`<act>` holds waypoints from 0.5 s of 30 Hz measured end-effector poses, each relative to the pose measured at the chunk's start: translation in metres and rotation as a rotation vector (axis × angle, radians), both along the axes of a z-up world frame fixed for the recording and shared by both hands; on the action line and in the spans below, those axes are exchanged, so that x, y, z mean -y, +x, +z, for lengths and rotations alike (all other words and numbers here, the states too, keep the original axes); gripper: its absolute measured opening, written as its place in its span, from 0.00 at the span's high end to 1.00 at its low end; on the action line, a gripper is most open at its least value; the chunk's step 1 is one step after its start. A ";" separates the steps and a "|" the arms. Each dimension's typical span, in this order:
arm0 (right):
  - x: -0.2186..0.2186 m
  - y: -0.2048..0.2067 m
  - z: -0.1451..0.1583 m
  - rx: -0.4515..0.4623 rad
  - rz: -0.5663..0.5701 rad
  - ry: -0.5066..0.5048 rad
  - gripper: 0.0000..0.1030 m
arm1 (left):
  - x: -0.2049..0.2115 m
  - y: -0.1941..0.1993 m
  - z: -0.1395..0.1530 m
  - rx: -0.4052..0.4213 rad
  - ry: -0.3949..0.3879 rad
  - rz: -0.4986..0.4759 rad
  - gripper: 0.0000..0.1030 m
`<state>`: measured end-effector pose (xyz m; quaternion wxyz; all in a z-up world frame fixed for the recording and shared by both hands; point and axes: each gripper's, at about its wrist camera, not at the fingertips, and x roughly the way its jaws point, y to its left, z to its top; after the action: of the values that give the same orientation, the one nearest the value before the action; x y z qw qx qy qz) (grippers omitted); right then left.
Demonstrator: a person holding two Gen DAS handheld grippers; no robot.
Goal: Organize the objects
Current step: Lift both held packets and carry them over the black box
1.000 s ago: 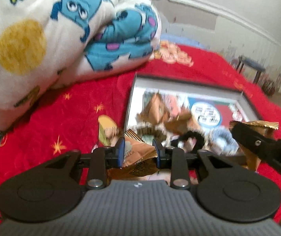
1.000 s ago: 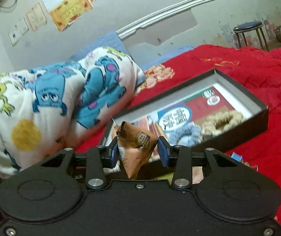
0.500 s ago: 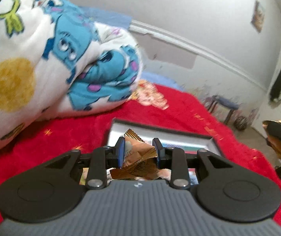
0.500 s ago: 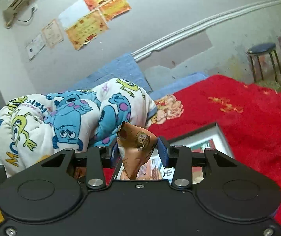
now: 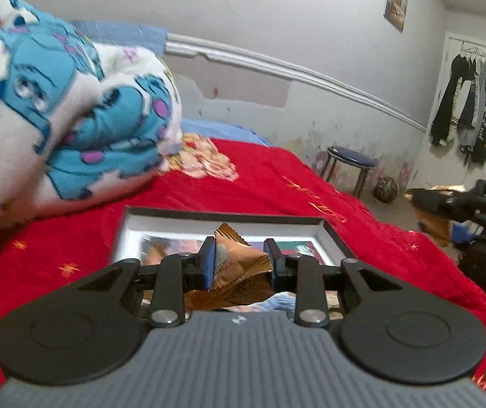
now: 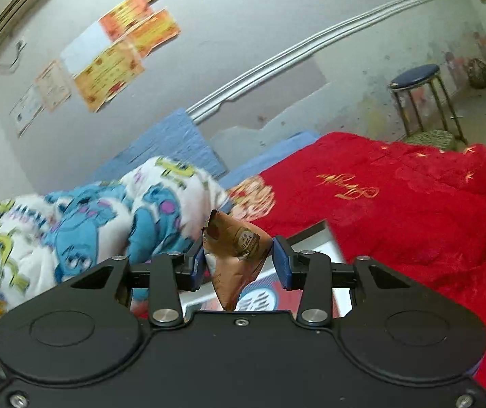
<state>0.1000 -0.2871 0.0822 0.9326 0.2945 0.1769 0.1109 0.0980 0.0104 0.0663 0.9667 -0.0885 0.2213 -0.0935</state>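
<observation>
My left gripper (image 5: pixel 241 261) is shut on a crumpled brown snack packet (image 5: pixel 239 268), held above the near edge of a shallow black box (image 5: pixel 334 238) on the red bedspread. My right gripper (image 6: pixel 239 261) is shut on another brown snack packet (image 6: pixel 234 255), held up above the same black box (image 6: pixel 324 238). The right gripper with its packet also shows at the right edge of the left wrist view (image 5: pixel 447 214). The box's contents are mostly hidden behind the grippers.
A folded cartoon-print blanket (image 5: pixel 55 119) lies on the red bedspread (image 5: pixel 277 183) left of the box. A blue stool (image 5: pixel 351 166) and a ball (image 5: pixel 385 188) stand by the far wall. Clothes (image 5: pixel 464 112) hang on a door at right.
Both grippers have risen and tilted up, each still holding its packet. The box has dropped lower in both views, and its scrunchies and wrappers are now out of sight.
</observation>
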 end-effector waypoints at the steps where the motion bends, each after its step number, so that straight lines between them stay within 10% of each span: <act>1: 0.003 0.006 -0.006 -0.020 -0.002 0.011 0.62 | 0.004 0.006 -0.003 -0.007 -0.006 -0.004 0.68; 15: -0.031 0.076 -0.070 -0.157 0.025 -0.059 0.62 | 0.053 0.064 -0.065 -0.059 0.188 0.058 0.68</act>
<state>0.1755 -0.2558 0.0125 0.9226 0.2726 0.2565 0.0936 0.1624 -0.0423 0.0015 0.9661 -0.0063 0.2547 -0.0417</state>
